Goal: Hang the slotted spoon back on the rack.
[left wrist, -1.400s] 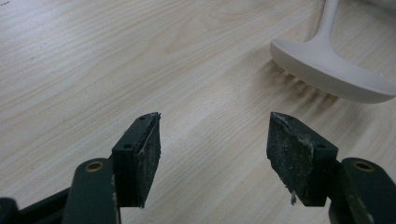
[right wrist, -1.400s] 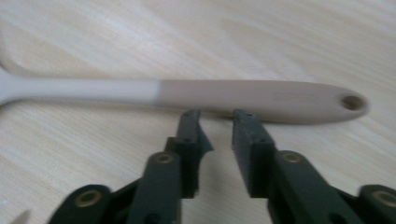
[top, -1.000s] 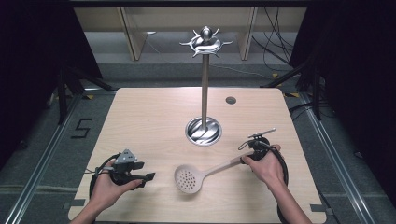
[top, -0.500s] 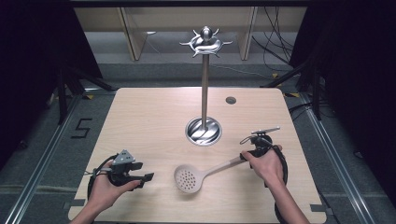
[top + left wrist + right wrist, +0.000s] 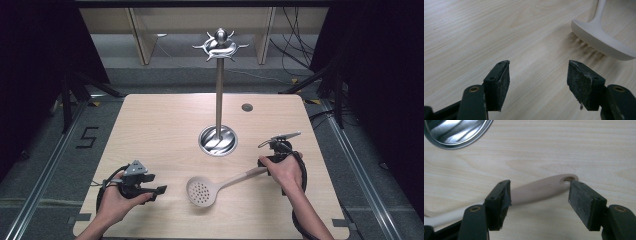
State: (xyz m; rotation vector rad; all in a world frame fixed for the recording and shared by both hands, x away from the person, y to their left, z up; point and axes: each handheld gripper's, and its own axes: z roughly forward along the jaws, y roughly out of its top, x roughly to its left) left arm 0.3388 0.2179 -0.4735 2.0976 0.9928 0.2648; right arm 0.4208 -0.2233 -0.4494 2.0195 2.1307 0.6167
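Skimmer flat on table, grippers open

Faint embossed lettering on handle, too small to read; "5" [image 5: 87, 137] marked on floor left of table [image 5: 160, 125]. Beige slotted spoon [image 5: 220, 185], round perforated bowl, hanging hole at handle tip, lying near front edge. Right gripper [image 5: 539, 202] spread wide astride handle end, gripping nothing. Left gripper [image 5: 537, 85] wide open, empty, near bowl.
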